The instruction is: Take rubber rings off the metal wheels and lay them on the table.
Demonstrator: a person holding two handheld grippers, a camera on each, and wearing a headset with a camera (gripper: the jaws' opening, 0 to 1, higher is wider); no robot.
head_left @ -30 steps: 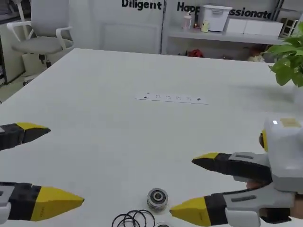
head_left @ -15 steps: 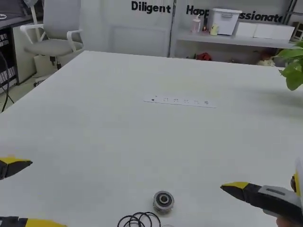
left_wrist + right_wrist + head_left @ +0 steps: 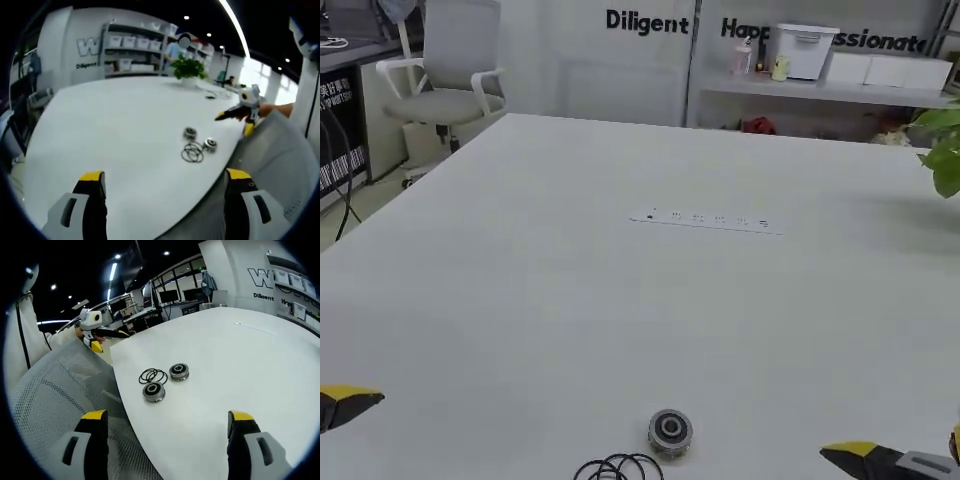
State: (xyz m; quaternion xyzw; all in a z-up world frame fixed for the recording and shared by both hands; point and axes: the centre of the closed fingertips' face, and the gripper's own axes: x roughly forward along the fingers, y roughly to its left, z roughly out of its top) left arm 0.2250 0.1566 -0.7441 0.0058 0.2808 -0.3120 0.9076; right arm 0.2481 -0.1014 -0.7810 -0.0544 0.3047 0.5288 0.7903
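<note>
Two metal wheels (image 3: 179, 371) (image 3: 154, 391) lie flat near the table's front edge, with a small pile of black rubber rings (image 3: 153, 375) touching them. In the head view one wheel (image 3: 670, 432) and the rings (image 3: 618, 468) sit at the bottom edge. My left gripper (image 3: 165, 182) is open and empty, well short of the wheels (image 3: 190, 132) (image 3: 209, 145) and rings (image 3: 192, 152). My right gripper (image 3: 167, 417) is also open and empty, back from the pile. Only a yellow fingertip (image 3: 345, 403) at the left and another fingertip (image 3: 865, 460) at the right reach into the head view.
A white power strip (image 3: 705, 220) lies at mid-table. An office chair (image 3: 445, 80) stands at the far left corner, a leafy plant (image 3: 945, 150) at the right edge, and shelves with a white bin (image 3: 805, 50) behind. A grey mesh chair back (image 3: 55, 400) is beside the table's front edge.
Both grippers have drawn back toward the person and apart, leaving only their tips in the head view. The wheels and rings have stayed put.
</note>
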